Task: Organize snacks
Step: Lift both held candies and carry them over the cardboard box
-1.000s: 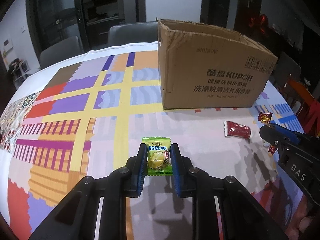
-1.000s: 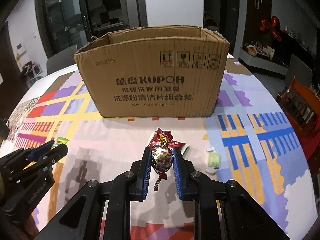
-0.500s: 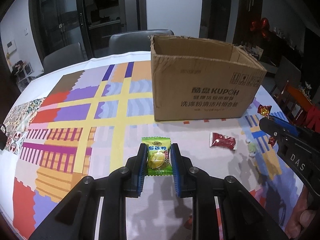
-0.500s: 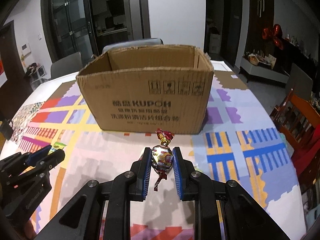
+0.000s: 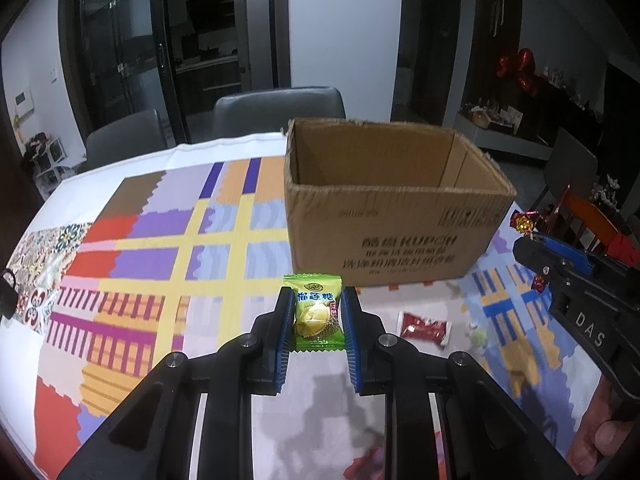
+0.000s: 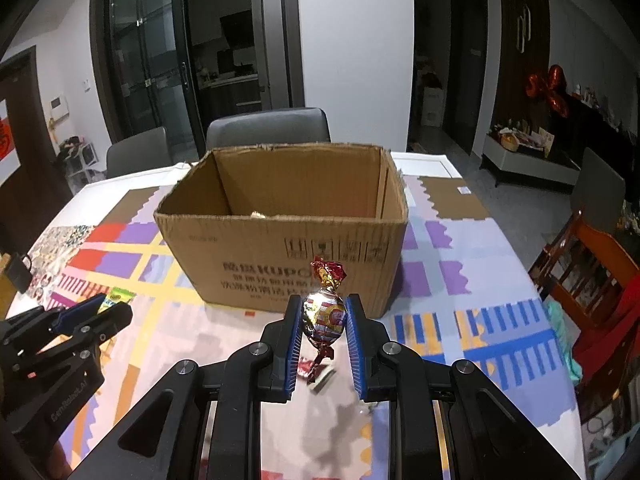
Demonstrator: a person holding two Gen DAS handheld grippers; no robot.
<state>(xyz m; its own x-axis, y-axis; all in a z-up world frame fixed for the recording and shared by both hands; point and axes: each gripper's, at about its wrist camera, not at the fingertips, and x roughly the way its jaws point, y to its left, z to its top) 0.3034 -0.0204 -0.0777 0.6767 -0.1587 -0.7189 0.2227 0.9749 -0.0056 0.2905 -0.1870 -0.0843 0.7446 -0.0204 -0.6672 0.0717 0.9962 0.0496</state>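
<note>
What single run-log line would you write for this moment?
left gripper: shut on green durian candy packet | right gripper: shut on red-gold foil-wrapped candy | open brown cardboard box: ahead | red sachet: on tablecloth

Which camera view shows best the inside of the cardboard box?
The right wrist view: it faces the cardboard box almost square on and sees deep down its inner back and side walls, with a small pale scrap just above the near rim. The left wrist view sees the box at an angle, showing only the upper inner walls.
</note>
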